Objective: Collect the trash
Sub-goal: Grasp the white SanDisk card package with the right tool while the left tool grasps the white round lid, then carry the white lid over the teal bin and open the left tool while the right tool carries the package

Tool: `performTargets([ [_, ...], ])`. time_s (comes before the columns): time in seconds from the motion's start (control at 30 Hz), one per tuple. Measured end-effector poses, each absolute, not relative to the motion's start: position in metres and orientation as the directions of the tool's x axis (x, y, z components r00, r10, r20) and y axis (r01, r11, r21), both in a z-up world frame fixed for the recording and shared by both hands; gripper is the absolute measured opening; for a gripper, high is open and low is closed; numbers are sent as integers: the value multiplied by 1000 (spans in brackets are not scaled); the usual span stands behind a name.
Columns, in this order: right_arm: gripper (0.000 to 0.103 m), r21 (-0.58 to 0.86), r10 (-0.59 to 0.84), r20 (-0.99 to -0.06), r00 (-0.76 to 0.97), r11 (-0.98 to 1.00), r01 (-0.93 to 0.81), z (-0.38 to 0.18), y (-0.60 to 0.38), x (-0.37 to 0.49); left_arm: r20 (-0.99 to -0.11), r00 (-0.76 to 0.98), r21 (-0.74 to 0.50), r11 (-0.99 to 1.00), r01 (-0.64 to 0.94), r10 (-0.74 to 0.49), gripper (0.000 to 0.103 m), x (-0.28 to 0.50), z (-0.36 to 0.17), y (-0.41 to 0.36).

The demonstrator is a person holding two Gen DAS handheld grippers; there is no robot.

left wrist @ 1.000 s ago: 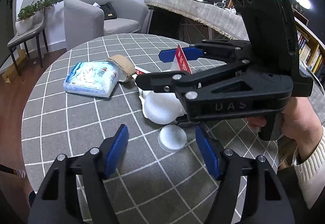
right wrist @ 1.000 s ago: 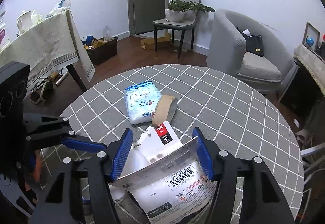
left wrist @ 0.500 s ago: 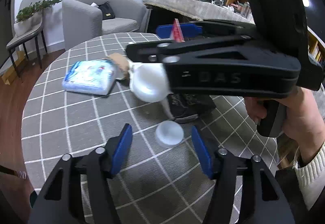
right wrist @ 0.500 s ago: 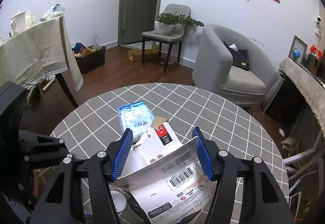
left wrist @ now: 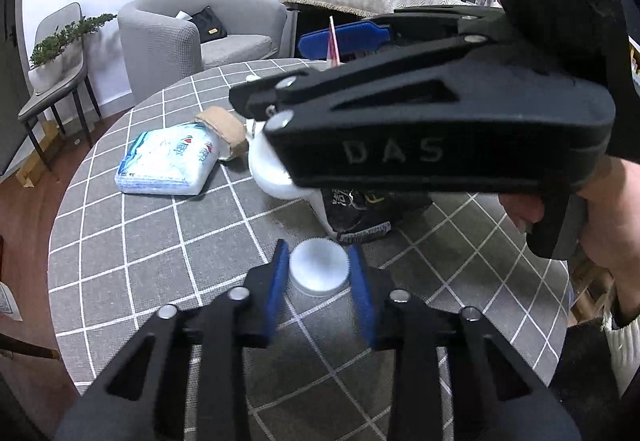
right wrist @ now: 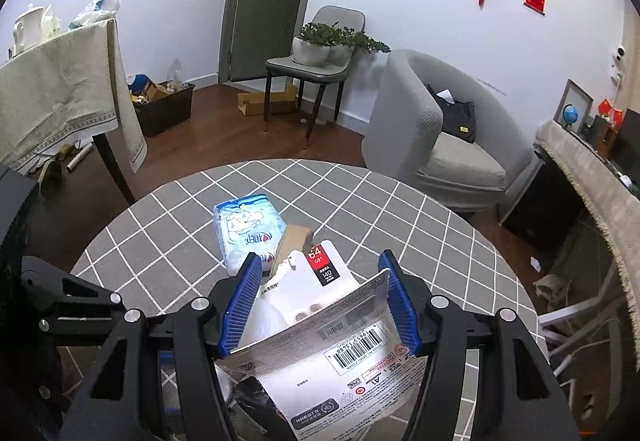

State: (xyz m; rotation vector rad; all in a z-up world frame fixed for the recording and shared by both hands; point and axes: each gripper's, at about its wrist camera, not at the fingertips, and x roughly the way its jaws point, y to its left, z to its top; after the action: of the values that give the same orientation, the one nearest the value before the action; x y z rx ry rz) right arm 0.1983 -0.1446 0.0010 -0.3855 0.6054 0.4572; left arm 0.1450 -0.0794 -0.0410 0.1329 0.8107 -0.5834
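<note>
A white ribbed bottle cap (left wrist: 319,275) lies on the grey checked tablecloth (left wrist: 152,241), and my left gripper (left wrist: 318,261) is shut on it, blue pads pressed against both sides. My right gripper (right wrist: 320,305) is shut on a bundle of white card packaging (right wrist: 340,325) with a barcode and a red-and-black label. In the left wrist view that gripper hangs above and behind the cap, and a white rounded plastic piece (left wrist: 272,177) and a black wrapper (left wrist: 360,209) show under it.
A blue-and-white tissue pack (left wrist: 168,161) and a brown cardboard tube (left wrist: 224,129) lie farther back on the round table. A grey armchair (right wrist: 440,145), a chair with a potted plant (right wrist: 316,53) and a cloth-covered side table (right wrist: 60,89) stand around it.
My left jaws have come together onto the white cap. The right gripper has lifted its packaging bundle off the table and now looms closer in the left wrist view.
</note>
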Motion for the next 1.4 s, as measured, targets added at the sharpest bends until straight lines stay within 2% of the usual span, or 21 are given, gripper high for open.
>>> performTargets([
  [0.57, 61, -333, 230, -591, 773, 803, -494, -3, -115, 187, -677, 596, -146, 873, 465, -431, 32, 134, -31, -28],
  [1.0, 61, -263, 313, -567, 761, 808, -528, 4, -85, 166, -678, 635, -145, 915, 377, -369, 32, 102, -29, 24],
  [1.4, 61, -131, 424, -584, 693, 793, -595, 1, -49, 156, -678, 682, -132, 958, 253, -274, 32, 76, -29, 81],
])
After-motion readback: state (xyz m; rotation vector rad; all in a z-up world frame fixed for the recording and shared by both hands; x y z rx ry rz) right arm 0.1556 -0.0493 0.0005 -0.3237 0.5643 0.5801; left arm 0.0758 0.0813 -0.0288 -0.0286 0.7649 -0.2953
